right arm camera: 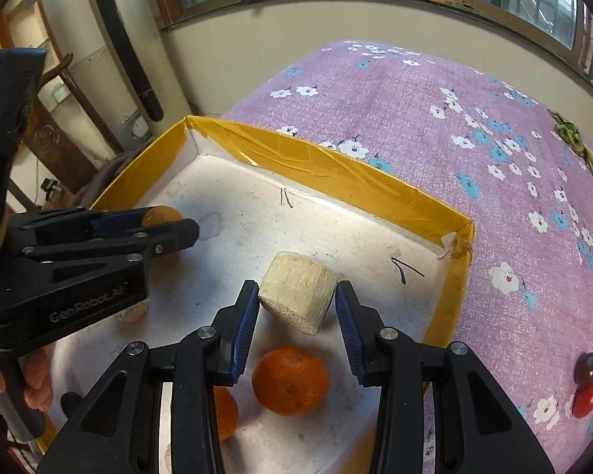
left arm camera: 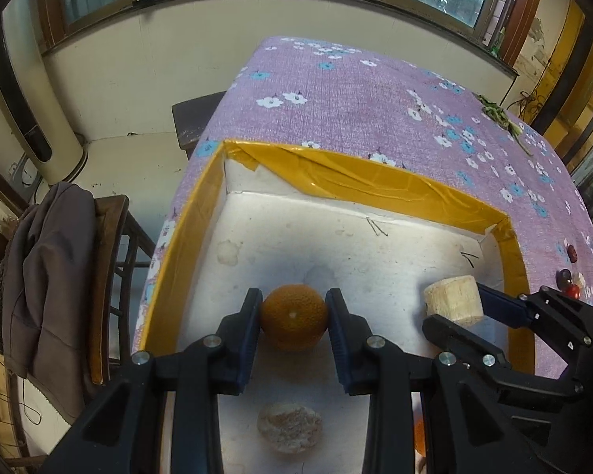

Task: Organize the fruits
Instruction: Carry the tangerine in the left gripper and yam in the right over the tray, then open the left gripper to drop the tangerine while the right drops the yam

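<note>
Two tongs work inside one white foam box with yellow-taped walls, which sits on a worktop covered by a purple floral cloth.

Surroundings and obstructions:
- Behind the left tongs, on the box floor, lies a pale, rough, rounded lump; its kind cannot be told.
- Behind the right tongs lie two loose oranges: one large between the finger arms, one partly hidden under the left finger arm.
- Right of the right tongs, outside the box on the cloth, rest a dark purple fruit and a red fruit, touching each other.
- Far ahead and right, dried green plant matter lies on the cloth.
- Left of the left tongs, a wooden chair carries a grey jacket.

Task items:
- A dark orange with pitted skin sits between the left tongs' blue pads, which press its two sides; the grip is closed on it, near the box centre.
- A pale cream cylindrical piece with fibrous, striated sides sits tilted between the right tongs' pads. The left pad touches it; a small gap shows at the right pad, so a firm clamp cannot be confirmed. It lies near the box's right wall.
</note>
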Tool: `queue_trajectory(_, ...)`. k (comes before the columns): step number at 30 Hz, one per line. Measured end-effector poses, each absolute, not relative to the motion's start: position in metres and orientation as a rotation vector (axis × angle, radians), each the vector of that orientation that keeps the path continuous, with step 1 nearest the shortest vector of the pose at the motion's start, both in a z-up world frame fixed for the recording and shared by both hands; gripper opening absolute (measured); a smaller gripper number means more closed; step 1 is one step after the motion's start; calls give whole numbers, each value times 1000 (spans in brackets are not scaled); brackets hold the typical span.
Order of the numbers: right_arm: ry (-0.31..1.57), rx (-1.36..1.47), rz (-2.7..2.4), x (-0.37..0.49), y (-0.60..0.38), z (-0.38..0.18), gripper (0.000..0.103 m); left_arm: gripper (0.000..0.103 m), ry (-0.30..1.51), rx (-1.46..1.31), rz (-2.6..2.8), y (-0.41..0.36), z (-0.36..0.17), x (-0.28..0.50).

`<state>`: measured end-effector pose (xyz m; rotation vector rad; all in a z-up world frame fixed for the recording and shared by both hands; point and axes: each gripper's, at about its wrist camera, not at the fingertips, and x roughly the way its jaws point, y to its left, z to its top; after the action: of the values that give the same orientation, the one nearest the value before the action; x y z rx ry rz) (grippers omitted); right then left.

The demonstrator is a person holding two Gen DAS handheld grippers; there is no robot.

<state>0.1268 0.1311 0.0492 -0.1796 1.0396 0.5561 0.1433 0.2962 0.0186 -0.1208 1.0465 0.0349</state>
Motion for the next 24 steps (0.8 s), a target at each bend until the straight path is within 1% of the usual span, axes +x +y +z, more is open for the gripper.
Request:
queue_trajectory(11, 1050, -171, 520, 126, 120, 50, 42, 39, 1051, -103, 31, 295, 20, 140)
queue_trajectory(13, 1044, -163, 510, 123, 116, 55, 43, 42, 1041, -98, 30, 294, 22, 135)
queue_trajectory(14, 1042, -160, 502, 122, 114, 57, 43, 45, 1032, -98, 29, 293, 24, 132)
queue_trajectory(16, 1039, -136, 496, 116, 105, 63, 43, 57, 1017, -91, 41, 292, 28, 126)
queue_trajectory(17, 1036, -122, 499, 112, 102, 66, 43, 66, 1002, -86, 54, 292, 30, 121)
queue_trajectory(18, 1034, -111, 497, 109, 98, 68, 44, 69, 989, -84, 62, 293, 33, 117)
queue_trajectory(22, 1018, -62, 494, 92, 85, 81, 45, 71, 972, -117, 72, 297, 41, 100)
queue_trajectory(24, 1007, -45, 486, 80, 78, 86, 49, 73, 964, -143, 77, 298, 44, 89)
